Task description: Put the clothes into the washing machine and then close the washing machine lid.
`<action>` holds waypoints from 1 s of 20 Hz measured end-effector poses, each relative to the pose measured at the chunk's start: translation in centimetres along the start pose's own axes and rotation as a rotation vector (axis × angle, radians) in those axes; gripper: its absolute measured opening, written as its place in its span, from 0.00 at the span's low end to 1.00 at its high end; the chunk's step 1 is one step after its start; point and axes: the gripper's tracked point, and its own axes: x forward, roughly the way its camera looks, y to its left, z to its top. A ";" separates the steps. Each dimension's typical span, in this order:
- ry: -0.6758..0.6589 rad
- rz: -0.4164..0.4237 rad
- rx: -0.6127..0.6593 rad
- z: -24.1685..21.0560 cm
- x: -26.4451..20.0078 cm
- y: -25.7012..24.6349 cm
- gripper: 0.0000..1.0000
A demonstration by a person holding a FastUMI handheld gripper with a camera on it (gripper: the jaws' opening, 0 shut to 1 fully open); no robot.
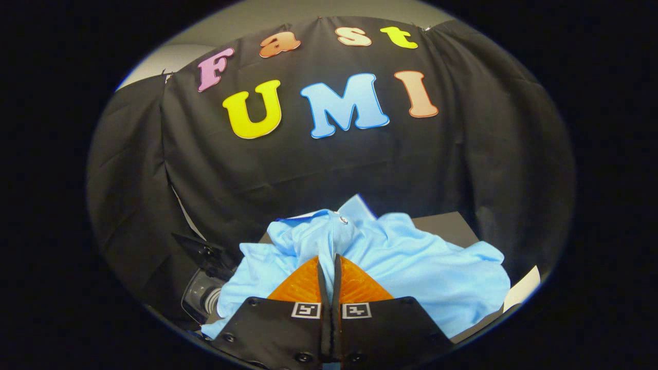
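Observation:
A light blue shirt (421, 267) with a buttoned collar hangs bunched up around and beyond my fingers. My gripper (329, 258) is shut on a fold of it, with the two fingers almost touching and the cloth pinched between them. Below and left of the shirt shows part of the washing machine (200, 293): a dark raised piece and a clear rounded part. The cloth hides the rest of the machine.
Behind the shirt on the right lies a dark flat board (447, 226). A white sheet edge (524, 288) sticks out under the shirt's right side. The black cloth wall (288, 169) stands close behind everything.

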 end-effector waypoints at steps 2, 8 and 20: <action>-0.042 0.033 -0.003 1.7 -1.2 1.2 0.01; -0.094 0.146 -0.003 4.8 -3.7 6.5 0.01; -0.163 0.302 -0.072 7.3 -6.8 22.3 0.01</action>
